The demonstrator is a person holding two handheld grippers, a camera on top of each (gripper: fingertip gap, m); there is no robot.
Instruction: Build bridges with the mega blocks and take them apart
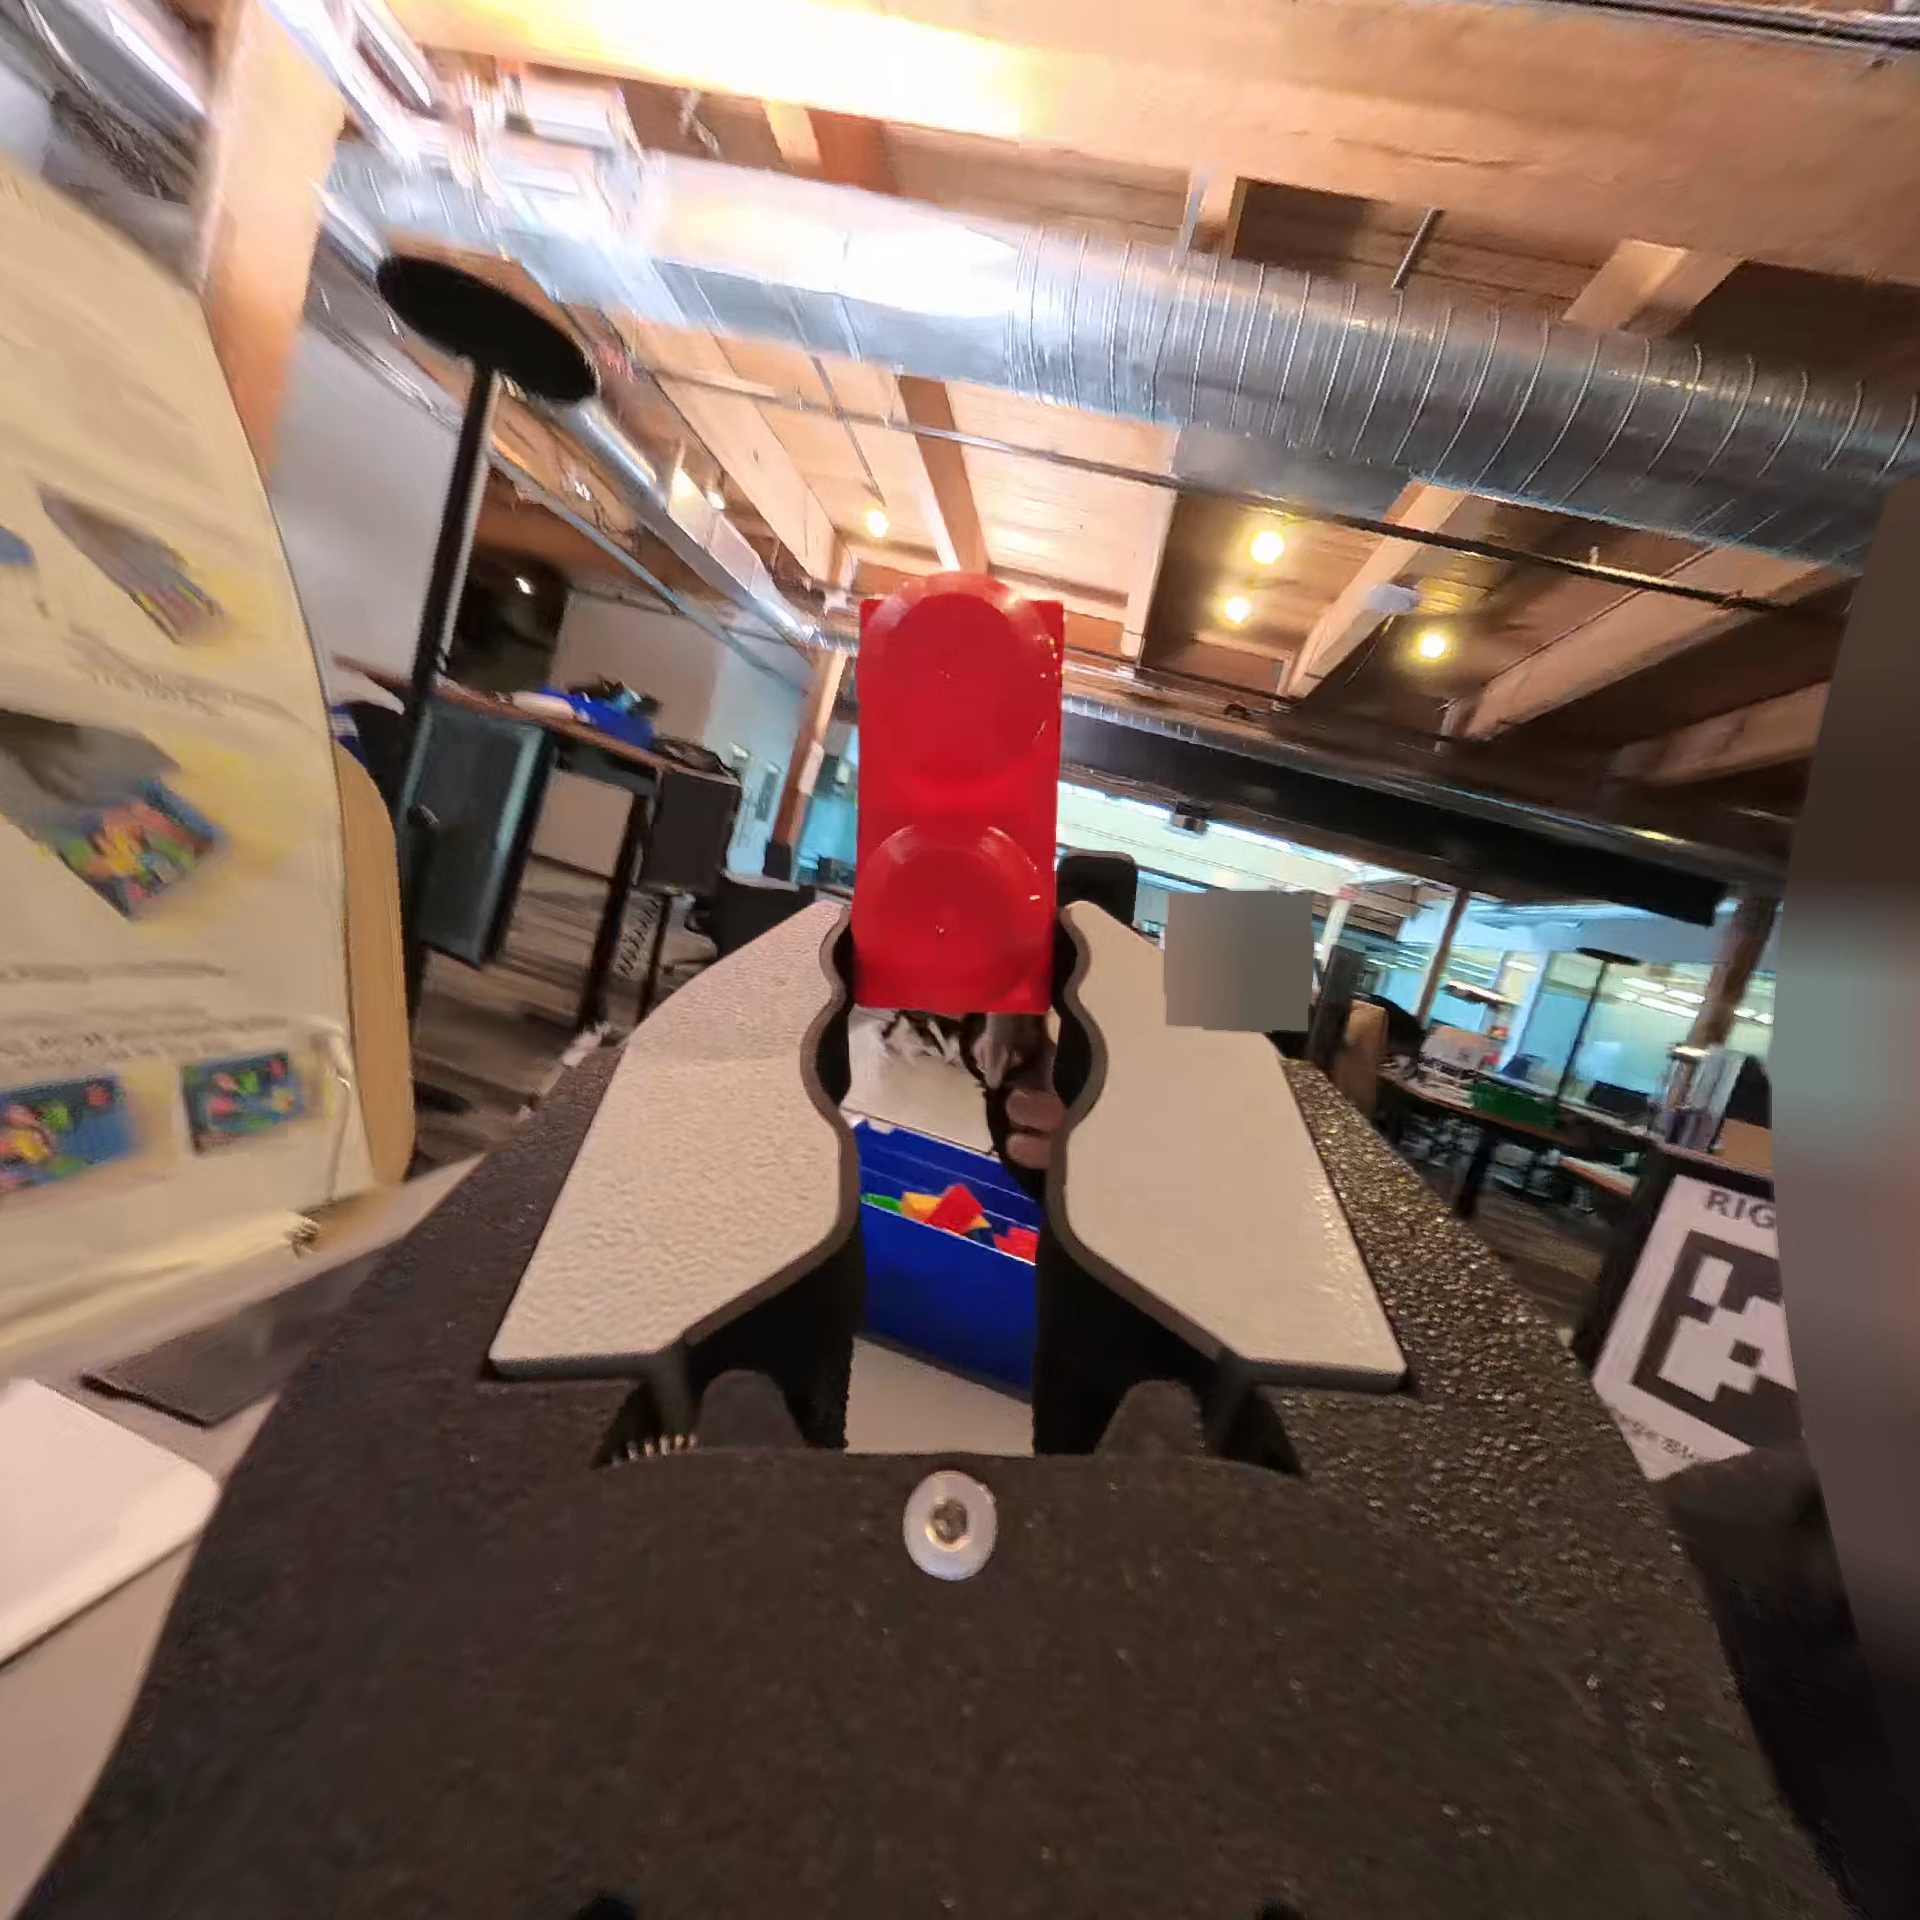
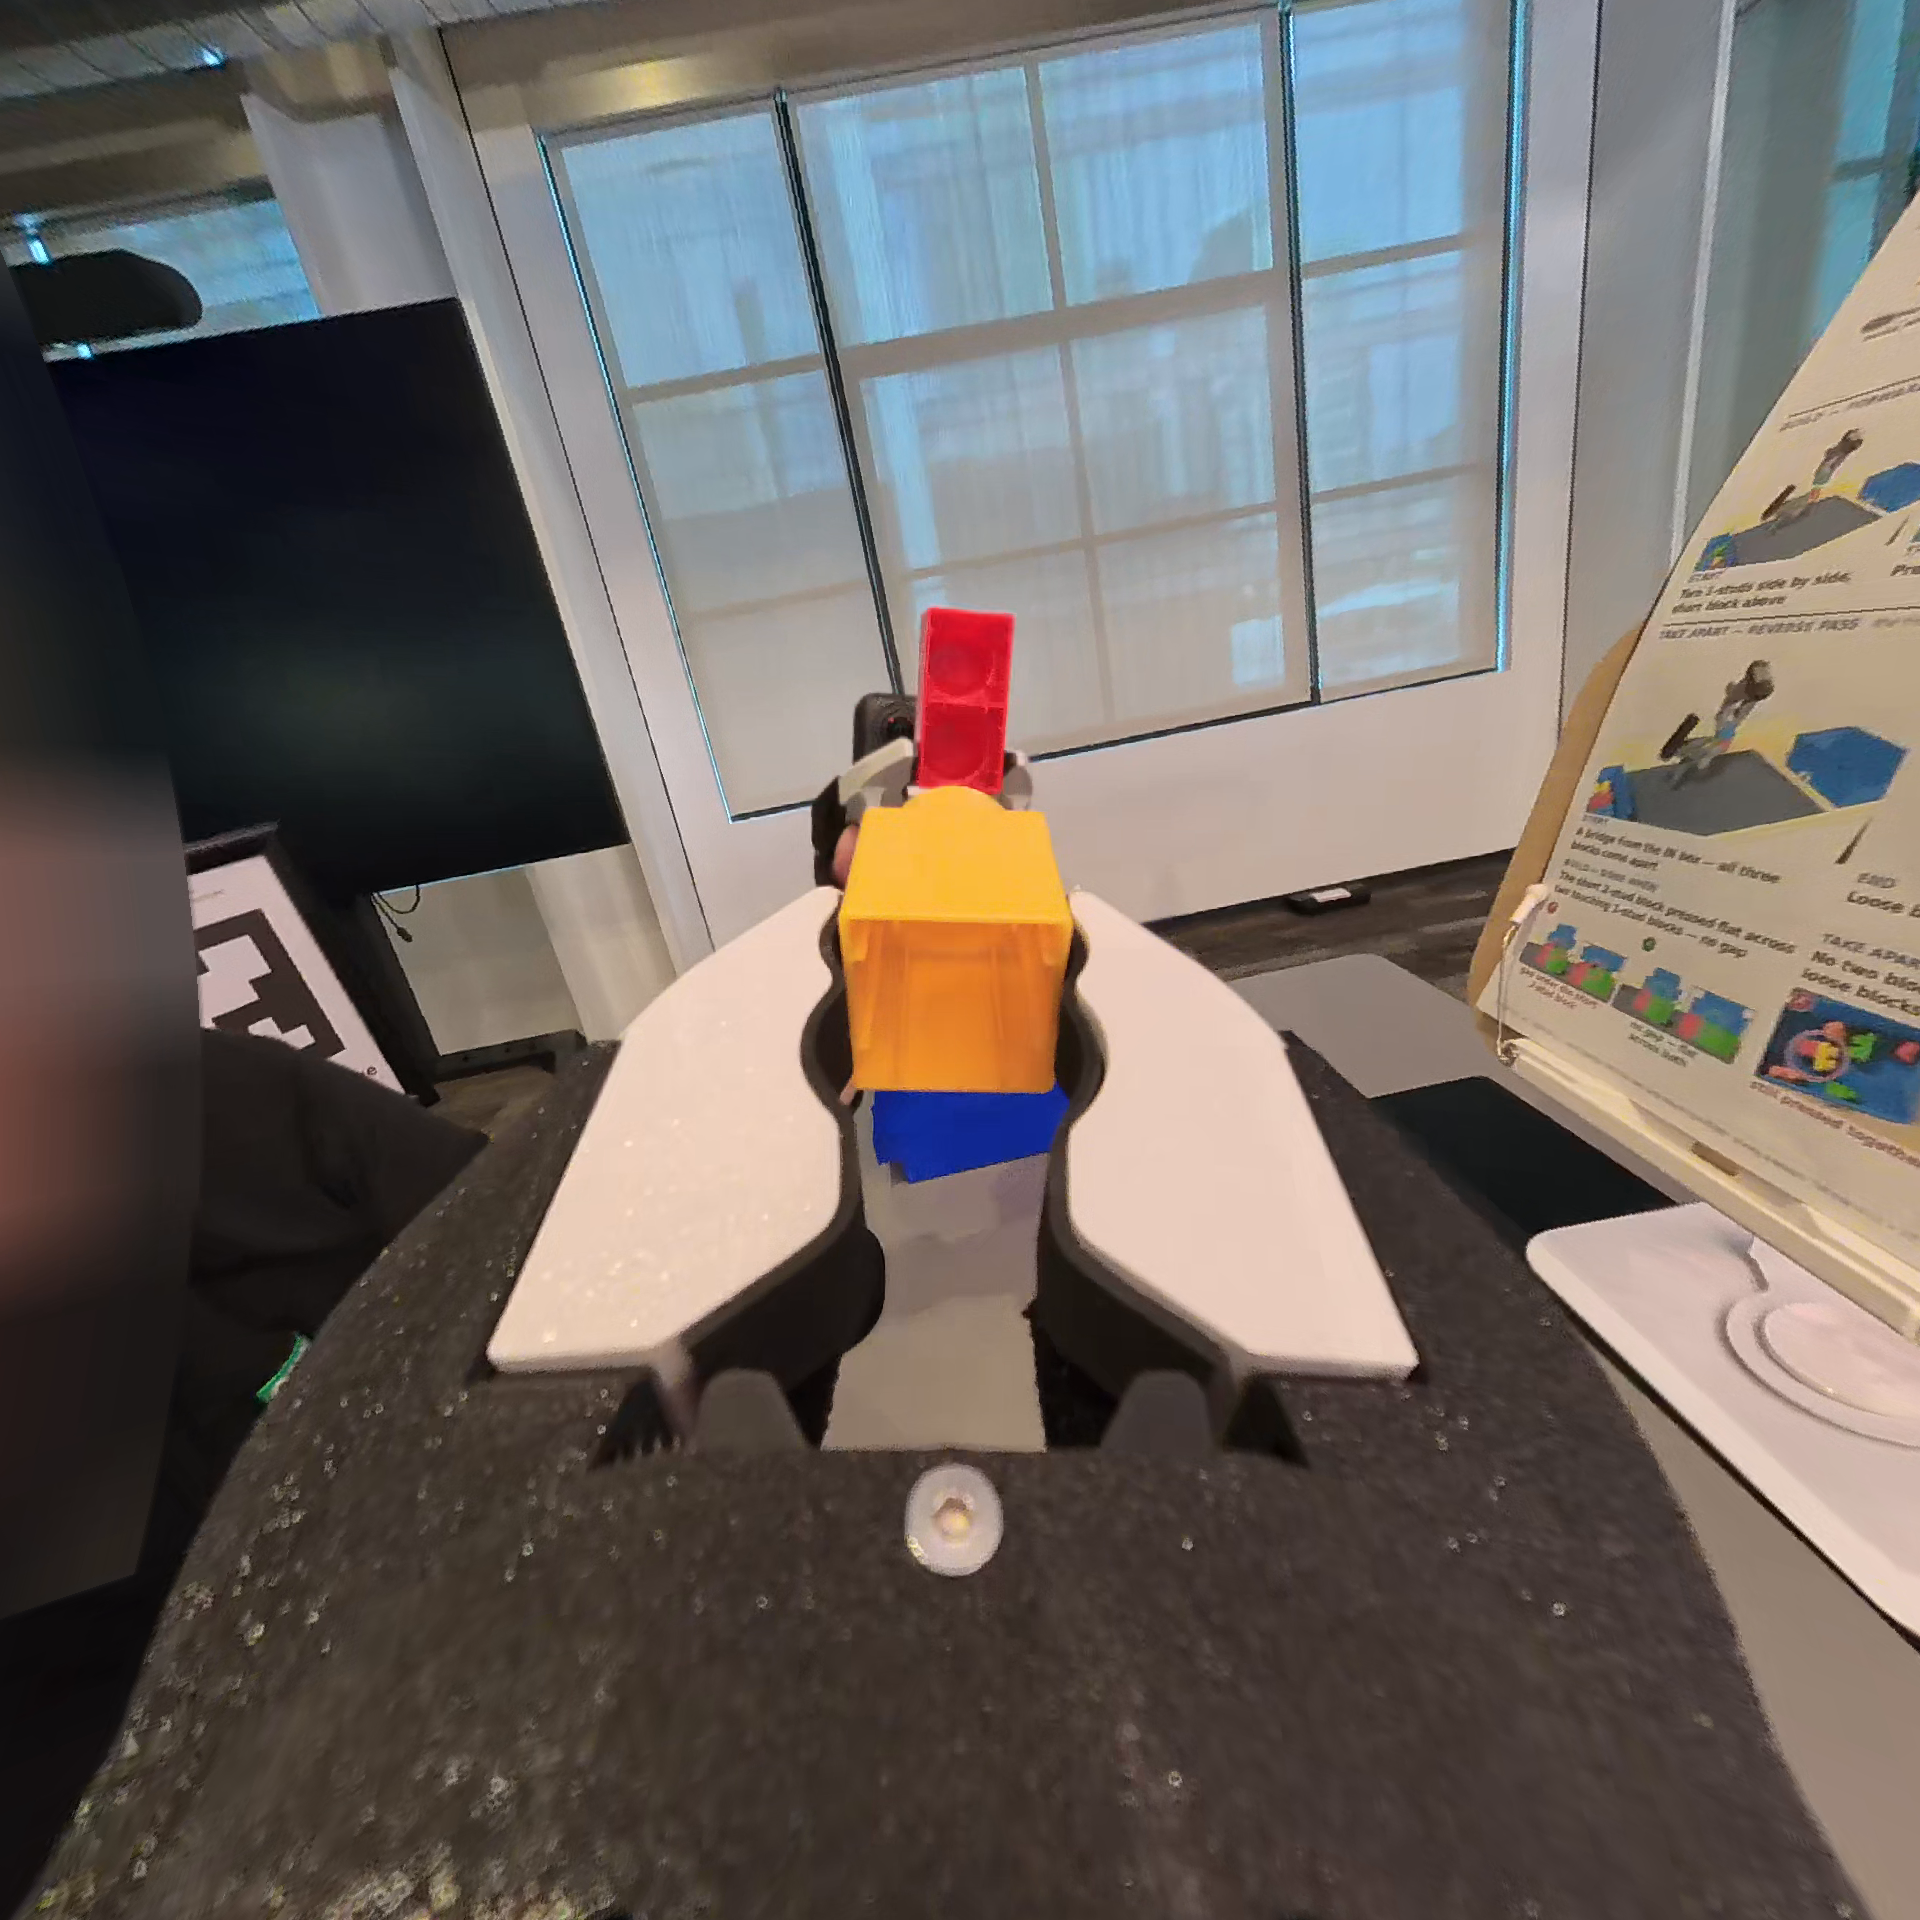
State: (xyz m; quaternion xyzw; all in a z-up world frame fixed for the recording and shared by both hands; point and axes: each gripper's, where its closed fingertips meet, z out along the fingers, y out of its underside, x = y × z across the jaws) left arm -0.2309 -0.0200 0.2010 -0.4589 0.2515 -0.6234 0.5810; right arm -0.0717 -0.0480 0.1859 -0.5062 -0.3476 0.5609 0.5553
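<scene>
My left gripper (image 1: 954,961) is shut on a red two-stud block (image 1: 958,800) and holds it upright in the air, studs facing the camera. My right gripper (image 2: 956,982) is shut on an orange block (image 2: 954,971), its hollow underside facing the camera. A blue piece (image 2: 961,1135) shows just below the orange block; I cannot tell whether it is joined to it. In the right wrist view the left gripper (image 2: 940,779) appears farther off, facing me, holding the red block (image 2: 964,698) with its underside showing. A blue bin (image 1: 948,1262) with several coloured blocks shows between the left fingers.
An instruction sheet on a stand (image 2: 1745,810) is at the right in the right wrist view and at the left in the left wrist view (image 1: 145,831). A black-and-white marker board (image 1: 1720,1320) stands at the right. A dark screen (image 2: 332,603) and windows lie behind. The gap from one gripper's tips to the other's is roughly 15 cm.
</scene>
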